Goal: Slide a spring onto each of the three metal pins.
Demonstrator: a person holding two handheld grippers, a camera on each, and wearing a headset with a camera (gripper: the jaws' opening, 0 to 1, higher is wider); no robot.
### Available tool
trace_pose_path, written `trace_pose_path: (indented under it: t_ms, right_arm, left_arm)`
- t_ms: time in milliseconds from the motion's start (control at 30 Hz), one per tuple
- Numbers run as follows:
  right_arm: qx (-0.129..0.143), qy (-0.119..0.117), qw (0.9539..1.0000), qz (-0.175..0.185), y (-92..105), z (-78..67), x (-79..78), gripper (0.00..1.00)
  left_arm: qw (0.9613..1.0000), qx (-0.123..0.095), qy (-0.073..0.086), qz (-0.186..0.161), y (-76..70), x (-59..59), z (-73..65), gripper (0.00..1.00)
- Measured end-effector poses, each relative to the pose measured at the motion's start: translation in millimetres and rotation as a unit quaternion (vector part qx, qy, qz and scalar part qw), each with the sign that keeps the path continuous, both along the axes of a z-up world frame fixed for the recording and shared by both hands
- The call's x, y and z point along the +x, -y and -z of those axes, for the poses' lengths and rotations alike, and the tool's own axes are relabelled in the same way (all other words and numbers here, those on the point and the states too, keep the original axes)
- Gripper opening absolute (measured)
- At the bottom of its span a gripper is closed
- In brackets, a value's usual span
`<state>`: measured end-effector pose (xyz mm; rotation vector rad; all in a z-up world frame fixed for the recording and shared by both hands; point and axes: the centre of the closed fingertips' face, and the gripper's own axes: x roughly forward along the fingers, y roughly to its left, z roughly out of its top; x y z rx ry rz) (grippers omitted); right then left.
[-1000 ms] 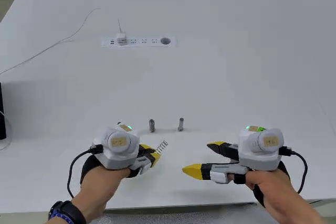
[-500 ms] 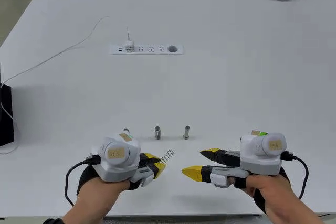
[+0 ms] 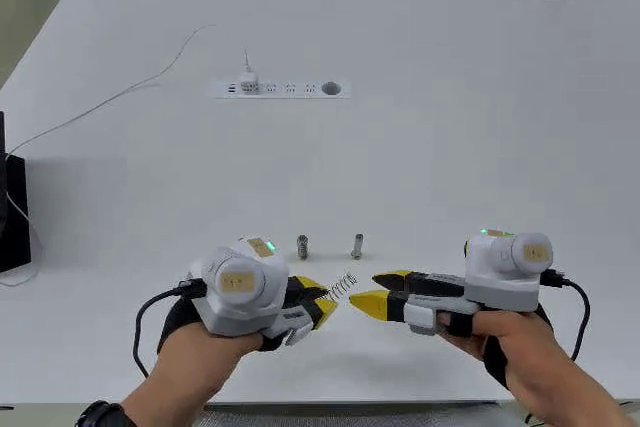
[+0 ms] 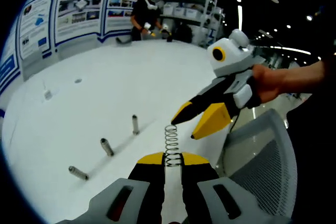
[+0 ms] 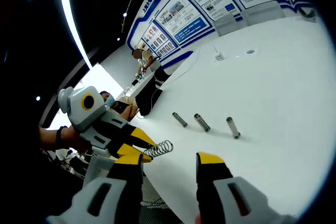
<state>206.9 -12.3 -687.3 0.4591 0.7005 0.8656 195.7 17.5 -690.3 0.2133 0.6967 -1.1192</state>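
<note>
My left tool clenched on spring, low coils | right tool released, jaws apart by its free end | bare pin on desk, 12 o'clock of spring | light, squashy, apt to flick away: I'd pinch end coils gently

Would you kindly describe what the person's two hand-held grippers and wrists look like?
The left hand-held gripper and the right hand-held gripper each have a rounded white housing with a tan label, a small green light, and black jaws tipped yellow. A black cable loops from the back of each. A dark band sits on the left wrist.
</note>
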Motion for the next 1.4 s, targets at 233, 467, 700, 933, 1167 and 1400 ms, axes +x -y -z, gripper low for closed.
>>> trace_pose_path:
  t_ms: [233,467,700,933,1167,1400]
  right_arm:
    - [0.012,-0.009,0.9996,-0.022,-11.7,-3.9,-2.0,0.34]
    - [0.024,-0.041,0.998,-0.042,-22.2,-2.3,-6.4,0.27]
    - [0.051,-0.047,0.9968,-0.04,-24.7,-13.8,-2.9,0.2]
    - [0.042,-0.044,0.9967,-0.054,-30.4,-14.7,-4.3,0.14]
    - [0.016,-0.022,0.9969,-0.075,-34.0,-21.1,-1.2,0.12]
    - [-0.072,0.053,0.9826,-0.163,-34.4,-34.9,0.4,0.12]
  left_arm:
    - [0.9994,0.005,0.01,0.032,6.2,-6.3,-1.0,0.1]
    - [0.9987,0.002,0.015,0.048,8.6,-7.2,-6.0,0.1]
    - [0.9972,0.012,0.025,0.07,6.1,-3.6,-7.2,0.1]
    - [0.9959,0.012,0.029,0.084,8.1,-3.3,-9.4,0.1]
    - [0.9947,0.003,0.027,0.099,6.7,1.0,-13.4,0.1]
    - [0.9928,-0.025,0.016,0.116,10.8,4.5,-24.2,0.1]
